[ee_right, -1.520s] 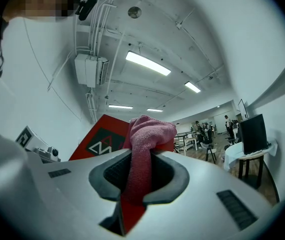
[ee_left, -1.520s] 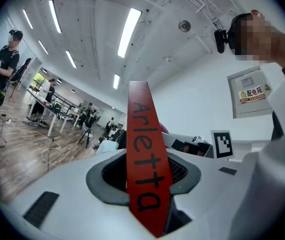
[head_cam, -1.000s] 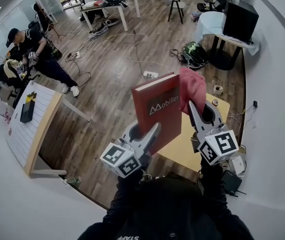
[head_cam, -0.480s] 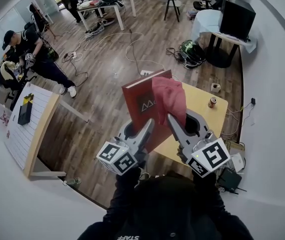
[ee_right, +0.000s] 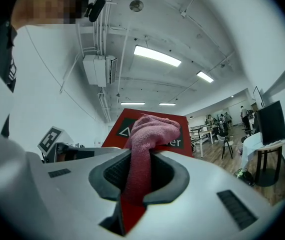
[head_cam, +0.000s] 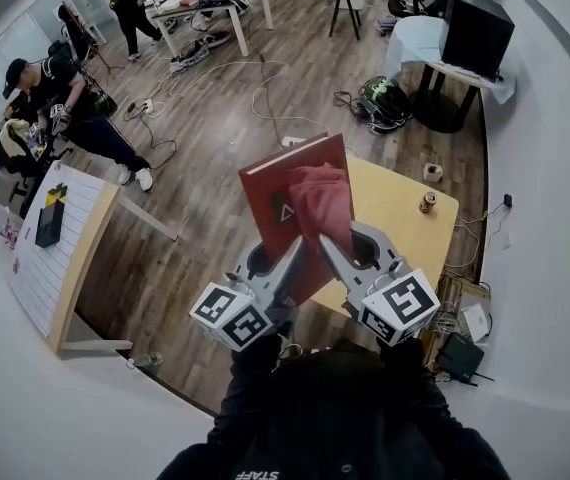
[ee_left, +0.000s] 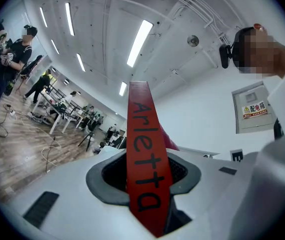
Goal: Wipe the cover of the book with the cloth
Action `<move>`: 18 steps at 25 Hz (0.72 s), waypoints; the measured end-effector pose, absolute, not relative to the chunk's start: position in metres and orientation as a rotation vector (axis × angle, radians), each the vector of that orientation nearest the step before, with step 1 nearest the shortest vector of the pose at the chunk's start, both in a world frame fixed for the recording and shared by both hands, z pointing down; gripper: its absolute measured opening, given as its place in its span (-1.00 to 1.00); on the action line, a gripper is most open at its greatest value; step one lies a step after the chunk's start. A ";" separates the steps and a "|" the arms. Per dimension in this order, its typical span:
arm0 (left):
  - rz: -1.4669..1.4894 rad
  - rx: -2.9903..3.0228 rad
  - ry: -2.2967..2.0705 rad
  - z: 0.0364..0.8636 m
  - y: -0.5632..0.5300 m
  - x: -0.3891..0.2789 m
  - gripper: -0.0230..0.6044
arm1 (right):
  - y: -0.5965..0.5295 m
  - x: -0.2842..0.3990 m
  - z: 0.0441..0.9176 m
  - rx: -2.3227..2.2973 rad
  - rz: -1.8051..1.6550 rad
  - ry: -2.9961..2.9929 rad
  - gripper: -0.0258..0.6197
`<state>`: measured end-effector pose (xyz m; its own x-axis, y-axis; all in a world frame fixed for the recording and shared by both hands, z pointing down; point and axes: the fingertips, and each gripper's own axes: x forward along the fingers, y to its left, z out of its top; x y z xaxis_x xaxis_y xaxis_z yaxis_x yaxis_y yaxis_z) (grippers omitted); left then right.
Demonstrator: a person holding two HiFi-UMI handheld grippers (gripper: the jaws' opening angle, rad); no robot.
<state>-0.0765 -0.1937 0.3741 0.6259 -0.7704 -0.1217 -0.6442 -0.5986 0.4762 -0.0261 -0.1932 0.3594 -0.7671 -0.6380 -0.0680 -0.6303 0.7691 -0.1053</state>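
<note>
A red hardcover book (head_cam: 283,203) stands upright in the air, held at its lower edge by my left gripper (head_cam: 290,260), which is shut on it. Its spine (ee_left: 141,149), lettered "Arletta", runs between the jaws in the left gripper view. My right gripper (head_cam: 333,250) is shut on a pink cloth (head_cam: 319,200), and the cloth lies pressed against the middle of the book's front cover. In the right gripper view the cloth (ee_right: 145,141) bunches up from the jaws in front of the cover (ee_right: 125,125).
Below the book is a yellow table (head_cam: 405,223) with a small can (head_cam: 426,203) near its far edge. Cables lie on the wooden floor (head_cam: 205,138). A slatted white board (head_cam: 60,238) leans at the left. People stand far off at the upper left.
My right gripper has carried the pink cloth leftward from the book's right edge onto the middle of the cover. The book and left gripper shifted slightly left.
</note>
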 end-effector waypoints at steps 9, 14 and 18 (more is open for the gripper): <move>-0.472 2.447 -1.123 0.373 -0.195 -0.091 -0.33 | -0.215 -0.017 0.374 -1.138 -0.154 2.841 -0.67; -0.481 2.454 -1.113 0.372 -0.196 -0.090 -0.33 | -0.227 0.002 0.382 -1.225 -0.182 2.817 -0.67; -0.492 2.453 -1.098 0.372 -0.197 -0.090 -0.33 | -0.234 0.013 0.387 -1.270 -0.177 2.793 -0.67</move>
